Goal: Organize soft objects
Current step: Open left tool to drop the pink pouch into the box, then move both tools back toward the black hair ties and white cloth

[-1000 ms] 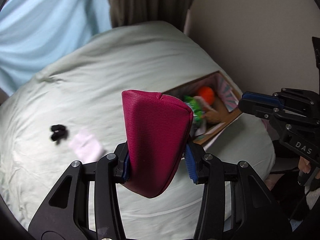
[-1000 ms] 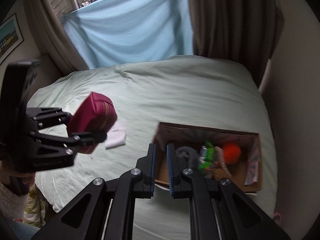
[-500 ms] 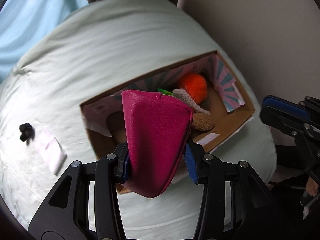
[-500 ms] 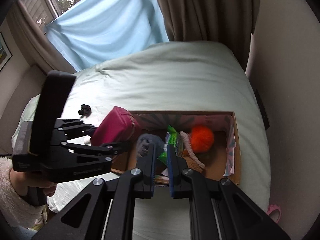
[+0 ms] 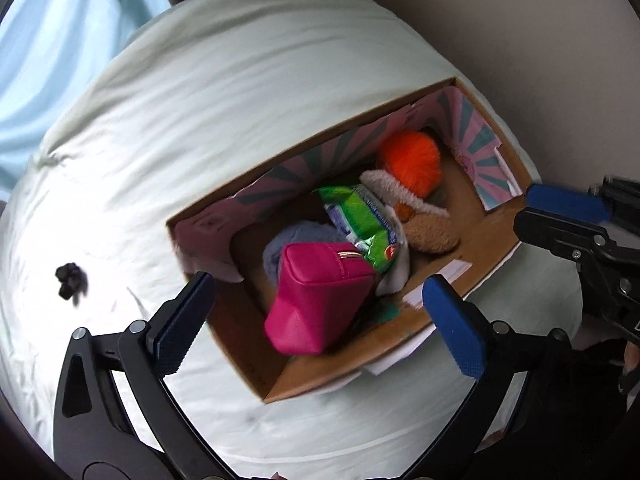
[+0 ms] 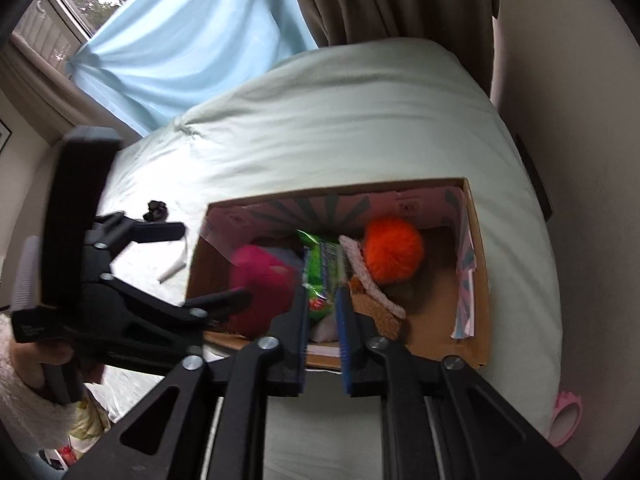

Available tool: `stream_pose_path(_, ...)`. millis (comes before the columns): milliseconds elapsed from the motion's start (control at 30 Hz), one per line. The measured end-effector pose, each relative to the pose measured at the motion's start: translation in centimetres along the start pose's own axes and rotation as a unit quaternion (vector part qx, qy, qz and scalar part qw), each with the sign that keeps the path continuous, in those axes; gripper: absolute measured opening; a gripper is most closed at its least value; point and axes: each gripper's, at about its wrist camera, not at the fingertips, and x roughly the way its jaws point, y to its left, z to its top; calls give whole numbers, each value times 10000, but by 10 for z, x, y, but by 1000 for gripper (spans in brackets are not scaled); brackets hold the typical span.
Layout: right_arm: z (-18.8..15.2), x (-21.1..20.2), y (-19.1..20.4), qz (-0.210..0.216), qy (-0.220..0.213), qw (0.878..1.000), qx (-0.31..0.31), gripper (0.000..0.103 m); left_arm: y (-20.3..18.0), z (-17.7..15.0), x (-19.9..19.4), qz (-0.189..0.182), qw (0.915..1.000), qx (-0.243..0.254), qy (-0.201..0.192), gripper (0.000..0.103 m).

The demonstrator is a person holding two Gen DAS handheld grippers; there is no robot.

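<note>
A magenta zip pouch (image 5: 320, 300) lies loose in the near-left end of the cardboard box (image 5: 500, 240) on the bed. Right above it, my left gripper (image 5: 318, 282) has its jaws opening wide, and the blue pads do not touch the pouch. Further along the box lie a green packet (image 5: 360, 220), an orange pom-pom (image 5: 412, 156), a brown plush piece (image 5: 428, 232) and a grey-blue soft item (image 5: 296, 240). My right gripper (image 6: 322, 304) hovers over the box's near wall (image 6: 478, 280). Its jaws are opening by a narrow gap with nothing between them.
A small black item (image 5: 72, 278) and a white strip (image 6: 172, 272) lie on the pale green bedcover left of the box. A wall runs close along the bed's right side, with curtains behind. A pink object (image 6: 568, 420) sits low at the bed's right edge.
My left gripper came down over the box and let go of the magenta pouch, which now lies inside. The right gripper also moved closer to the box and its jaws parted slightly.
</note>
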Motion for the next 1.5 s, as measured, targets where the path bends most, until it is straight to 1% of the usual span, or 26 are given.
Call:
stream_pose_path(33,0,0,-1,-5,-8,10000,13,46,3,-3,-2,-5,10000,-15,28,103)
stream_pose_path(100,1,-3,-1,85,-75,9999,73,67,6,-8,-4,-17,10000,-43,49,103)
stream_pose_path(200,2,-6,-1,65,-147,9998,99,68,8,-11,-13,-38,9999,-113,-6,103)
stream_pose_path(267,3,-7,2,-21,-156,9999,49,75,10,-14,-21,-37,9998,-175,-71,103)
stream_pose_path(300,3,-7,3,-51,-171,9998,20,85,11,-16,-25,-27,9997,-203,-112,103)
stream_pose_path(333,2,-9,6,-68,-219,9997,-16,89,12,-18,-29,-19,9996,-227,-142,103)
stream_pose_path(400,1,-13,11,-82,-309,9995,-84,92,17,-24,-41,-19,9992,-324,-244,103)
stream_pose_path(600,-2,-27,34,-265,-415,9985,-259,94,33,-42,-75,-7,9972,-558,-507,103)
stream_pose_path(667,-3,-33,43,-366,-534,9974,-317,95,41,-51,-91,38,9958,-650,-647,103)
stream_pose_path(733,-3,-42,59,-484,-651,9957,-458,95,51,-62,-107,61,9940,-755,-787,103)
stream_pose_path(833,-2,-53,88,-594,-711,9934,-675,95,69,-78,-132,119,9911,-905,-974,103)
stream_pose_path(900,-1,-60,106,-584,-747,9926,-754,95,81,-91,-149,207,9887,-970,-1120,103)
stream_pose_path(1000,-1,-74,142,-525,-944,9904,-865,95,101,-110,-173,283,9859,-1045,-1273,103)
stream_pose_path(1133,0,-85,191,-477,-1070,9881,-992,95,141,-141,-206,372,9805,-1253,-1471,103)
stream_pose_path(1233,0,-87,226,-454,-1170,9866,-1041,95,170,-161,-222,428,9764,-1414,-1576,103)
stream_pose_path(1367,2,-81,271,-388,-1262,9859,-1024,95,213,-189,-240,598,9699,-1645,-1691,103)
stream_pose_path(1433,3,-76,293,-353,-1255,9862,-1024,95,238,-204,-248,638,9651,-1834,-1757,103)
stream_pose_path(1500,4,-71,312,-315,-1252,9861,-1048,95,258,-215,-252,601,9611,-1993,-1816,103)
